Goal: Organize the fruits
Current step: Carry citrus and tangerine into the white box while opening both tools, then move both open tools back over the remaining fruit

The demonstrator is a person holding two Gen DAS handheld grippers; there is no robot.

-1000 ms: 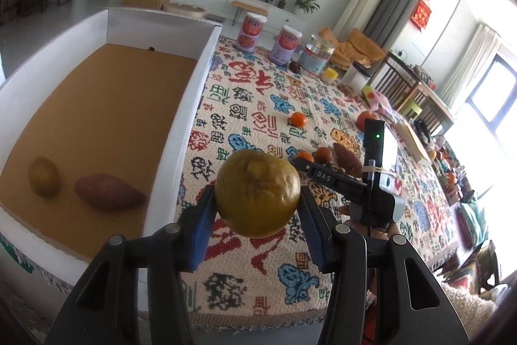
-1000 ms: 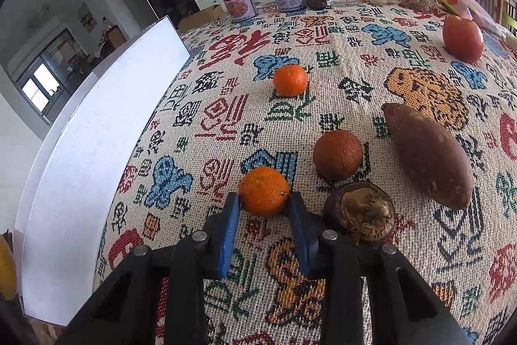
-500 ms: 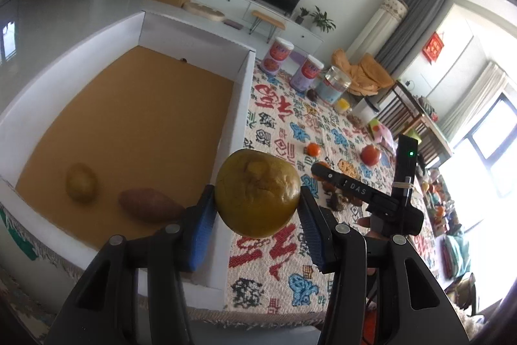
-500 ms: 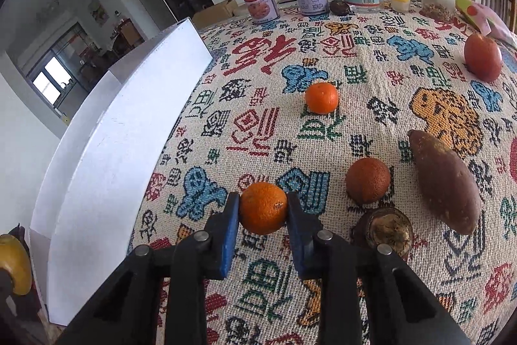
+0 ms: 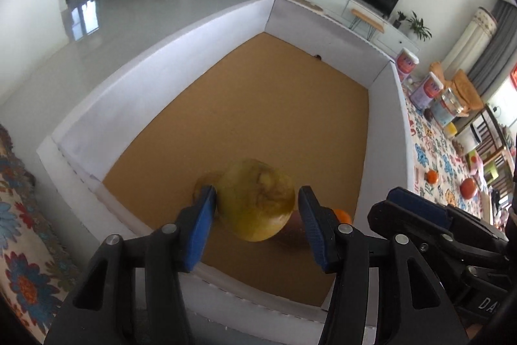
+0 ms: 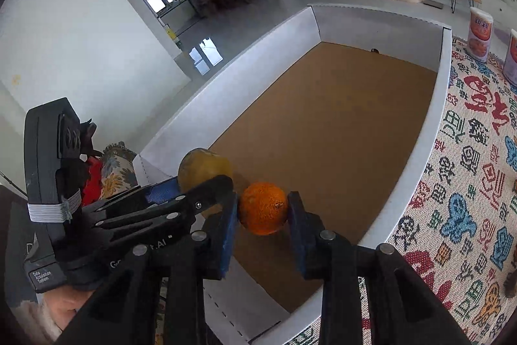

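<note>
Both claws are opening over the box (image 5: 106,125): left claw (image 5: 255,209) loosening around the yellow-green fruit (image 5: 257,199), right claw (image 6: 262,212) releasing the orange (image 6: 263,208), box floor directly beneath each.

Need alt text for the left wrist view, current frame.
The left gripper, its jaws just opened off a large yellow-green fruit, hangs over the brown floor of a white-walled box. The right gripper enters at lower right.
</note>
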